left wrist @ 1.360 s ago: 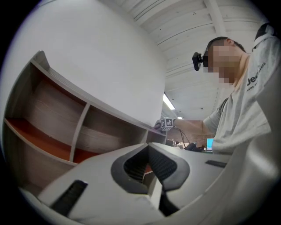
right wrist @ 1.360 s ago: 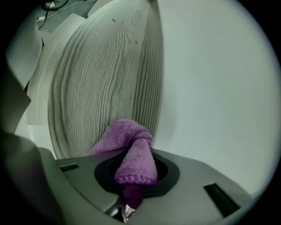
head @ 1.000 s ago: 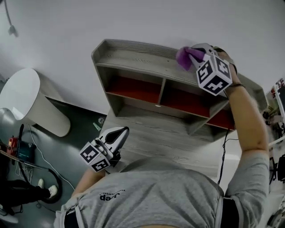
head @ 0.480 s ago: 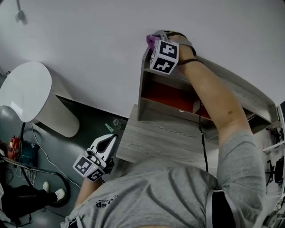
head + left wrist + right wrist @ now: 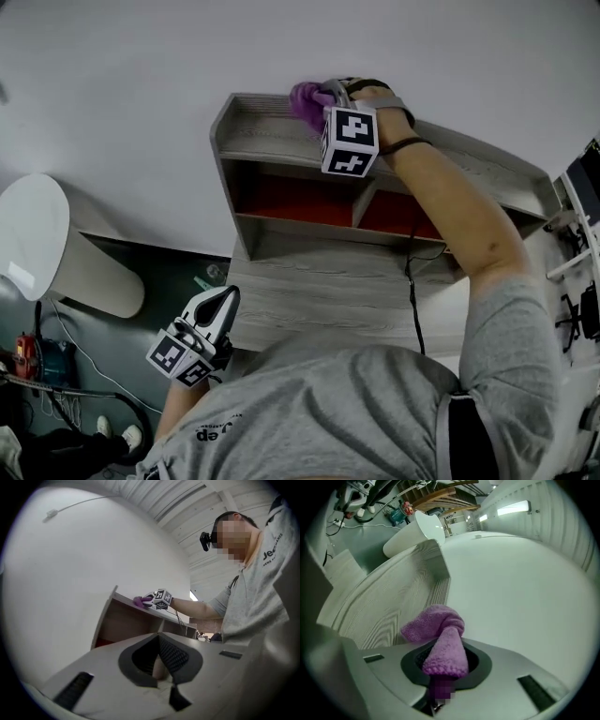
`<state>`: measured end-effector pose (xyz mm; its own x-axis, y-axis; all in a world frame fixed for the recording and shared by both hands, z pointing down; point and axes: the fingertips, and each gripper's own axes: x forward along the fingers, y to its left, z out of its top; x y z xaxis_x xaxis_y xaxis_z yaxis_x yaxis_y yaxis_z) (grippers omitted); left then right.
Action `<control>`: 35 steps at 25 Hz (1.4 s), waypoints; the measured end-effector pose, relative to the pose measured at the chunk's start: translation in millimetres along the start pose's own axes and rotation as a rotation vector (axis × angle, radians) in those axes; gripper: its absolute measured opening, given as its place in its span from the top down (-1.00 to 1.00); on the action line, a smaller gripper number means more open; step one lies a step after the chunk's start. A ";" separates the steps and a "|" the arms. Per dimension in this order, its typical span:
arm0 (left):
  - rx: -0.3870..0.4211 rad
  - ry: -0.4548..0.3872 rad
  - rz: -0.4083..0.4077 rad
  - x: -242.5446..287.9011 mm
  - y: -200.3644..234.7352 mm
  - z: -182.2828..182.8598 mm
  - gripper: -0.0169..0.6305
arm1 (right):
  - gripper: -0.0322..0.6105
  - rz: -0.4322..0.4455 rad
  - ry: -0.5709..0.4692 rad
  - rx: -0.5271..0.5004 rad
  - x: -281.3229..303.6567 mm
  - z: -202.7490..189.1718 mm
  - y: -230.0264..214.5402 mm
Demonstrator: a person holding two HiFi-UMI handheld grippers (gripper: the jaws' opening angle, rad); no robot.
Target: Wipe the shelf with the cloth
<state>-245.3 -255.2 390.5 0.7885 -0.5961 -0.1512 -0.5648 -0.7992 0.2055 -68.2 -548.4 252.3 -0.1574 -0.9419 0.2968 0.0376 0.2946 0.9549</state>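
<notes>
A grey wood-grain shelf unit [image 5: 272,141] with red-lined compartments stands against the white wall. My right gripper [image 5: 319,94] is shut on a purple cloth [image 5: 305,97], which presses on the shelf's top board near its back edge. In the right gripper view the cloth [image 5: 436,630] bunches out of the jaws onto the top board [image 5: 389,606]. My left gripper [image 5: 220,300] hangs low beside the person's body, jaws together with nothing in them, left of the desk [image 5: 328,300]. From the left gripper view, the cloth [image 5: 139,602] and shelf [image 5: 126,620] are far off.
A white rounded bin [image 5: 47,244] stands on the floor at the left. Cables and a red-and-blue tool [image 5: 33,356] lie on the floor at the lower left. A black cable [image 5: 412,300] runs down over the desk. More equipment crowds the right edge.
My right gripper has swept the cloth along the shelf's top board, from its right part toward the left end. The head view shifted. The left gripper stayed low.
</notes>
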 end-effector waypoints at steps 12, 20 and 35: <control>-0.007 0.027 -0.136 225.6 -222.7 -65.1 0.89 | 0.70 0.085 0.279 0.081 -184.7 -432.6 53.5; 0.002 0.057 -0.162 280.7 -302.8 -88.4 0.89 | 0.70 0.215 0.461 0.210 -247.8 -592.6 78.4; -0.024 0.016 -0.153 243.9 -266.1 -84.6 0.89 | 0.70 0.350 0.595 -0.035 -244.3 -574.6 109.0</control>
<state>118.0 -181.5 380.7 0.8686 -0.4664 -0.1672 -0.4322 -0.8783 0.2046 541.5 -379.0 290.2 0.4379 -0.7235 0.5337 0.0204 0.6015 0.7986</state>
